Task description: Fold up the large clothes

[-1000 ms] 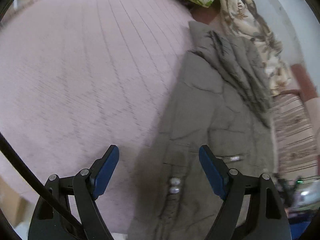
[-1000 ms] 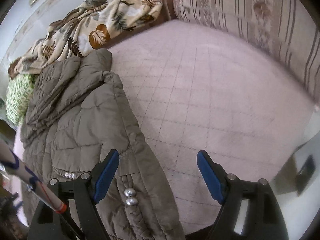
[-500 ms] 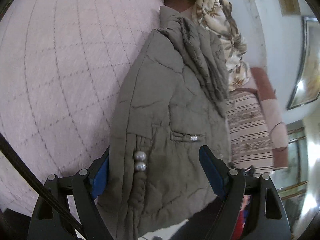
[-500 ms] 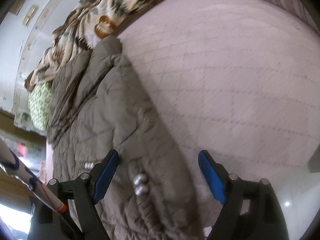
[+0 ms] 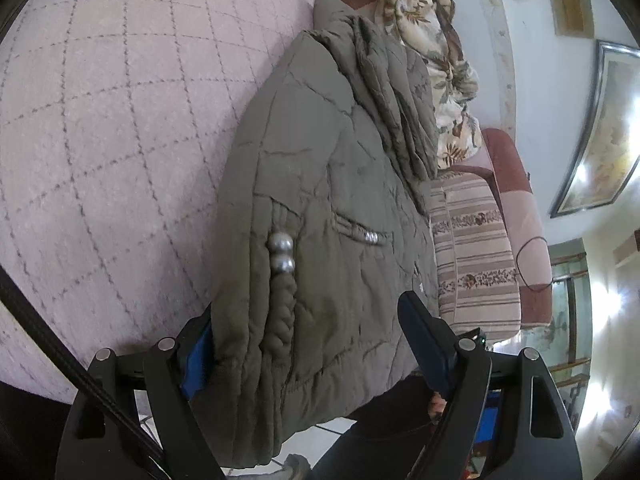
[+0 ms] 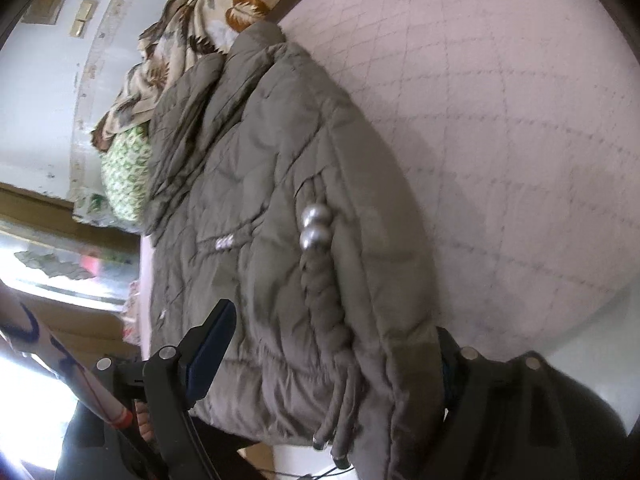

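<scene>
An olive quilted jacket [image 5: 320,200] lies lengthwise on a pink quilted bed cover [image 5: 100,120], hood at the far end, hem hanging over the near edge. Two silver beads [image 5: 282,252] sit on its braided drawcord. My left gripper [image 5: 312,344] is open, its jaws straddling the hem's left part; the jacket covers part of the left pad. In the right wrist view the jacket [image 6: 280,200] fills the middle. My right gripper [image 6: 332,332] is open around the hem's right corner, whose fabric hides the right finger. Neither pair of pads presses the cloth.
A leaf-print blanket [image 5: 444,60] and a green patterned pillow [image 6: 124,176] lie past the hood. A striped sofa [image 5: 472,248] stands beyond the bed, under a framed picture [image 5: 600,132]. The person's dark trouser legs [image 5: 380,432] are at the bed's near edge.
Both grippers have tipped downward and come in to the jacket's near hem. The hem now lies between the fingers of each; a second ago it lay ahead of them.
</scene>
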